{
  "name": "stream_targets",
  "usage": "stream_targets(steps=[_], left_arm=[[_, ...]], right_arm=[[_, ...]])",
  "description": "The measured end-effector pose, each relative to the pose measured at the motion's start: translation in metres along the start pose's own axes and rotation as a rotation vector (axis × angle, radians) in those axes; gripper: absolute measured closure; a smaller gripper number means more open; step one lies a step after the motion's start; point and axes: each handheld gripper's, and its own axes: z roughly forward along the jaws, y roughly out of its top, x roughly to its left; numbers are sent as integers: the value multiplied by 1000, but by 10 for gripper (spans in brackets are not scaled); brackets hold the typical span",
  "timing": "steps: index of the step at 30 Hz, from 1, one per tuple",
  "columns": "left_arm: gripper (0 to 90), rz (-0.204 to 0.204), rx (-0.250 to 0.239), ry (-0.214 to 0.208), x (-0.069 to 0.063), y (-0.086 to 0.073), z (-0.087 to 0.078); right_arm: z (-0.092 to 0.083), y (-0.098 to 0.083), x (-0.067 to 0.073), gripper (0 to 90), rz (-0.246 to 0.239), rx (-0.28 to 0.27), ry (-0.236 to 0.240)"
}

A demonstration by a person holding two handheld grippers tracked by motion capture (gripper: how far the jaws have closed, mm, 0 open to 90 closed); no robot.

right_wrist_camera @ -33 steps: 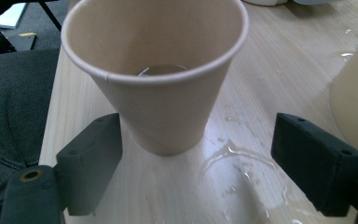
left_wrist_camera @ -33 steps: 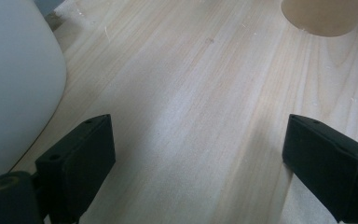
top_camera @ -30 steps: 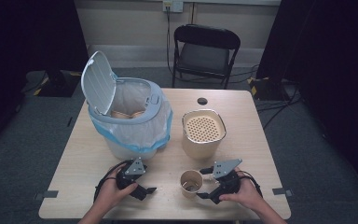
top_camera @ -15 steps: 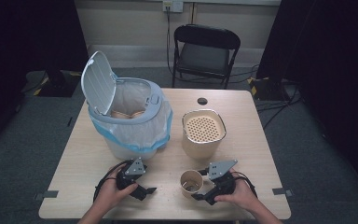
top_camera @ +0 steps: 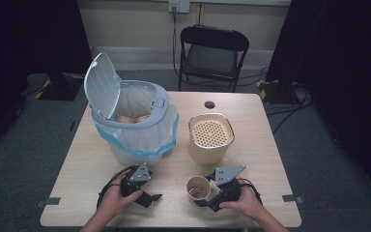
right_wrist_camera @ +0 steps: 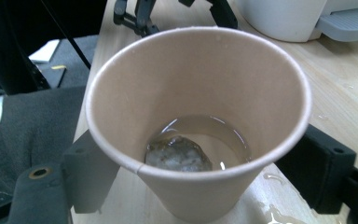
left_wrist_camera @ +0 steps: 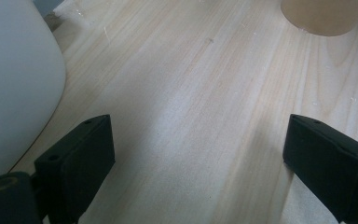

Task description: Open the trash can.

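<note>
Each hand-held gripper has black blocky jaws, a grey three-cornered top plate and a black cable.

I see a pale wooden tabletop with light, straight grain. At its left stands a white bin with a blue-edged liner, lid tipped up. Well apart to its right stands a beige container with a perforated top. Toward the near edge, between the two hands, a paper cup stands upright; in the right gripper view it holds a little liquid and a dark lump, and drops of liquid lie on the wood beside its base. A small dark round spot sits near the far edge; I cannot tell what it is.
</note>
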Motion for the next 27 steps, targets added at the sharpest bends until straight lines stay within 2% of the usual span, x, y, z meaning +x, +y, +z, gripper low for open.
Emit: stream_targets(steps=[14, 23, 27], left_arm=[[79, 1, 1, -1, 0, 0, 0], [76, 1, 1, -2, 0, 0, 0], [76, 1, 1, -2, 0, 0, 0]], right_arm=[[2, 1, 3, 233, -24, -52, -1], [1, 1, 5, 261, -58, -51, -24], [-2, 1, 4, 268, -71, -59, -56]])
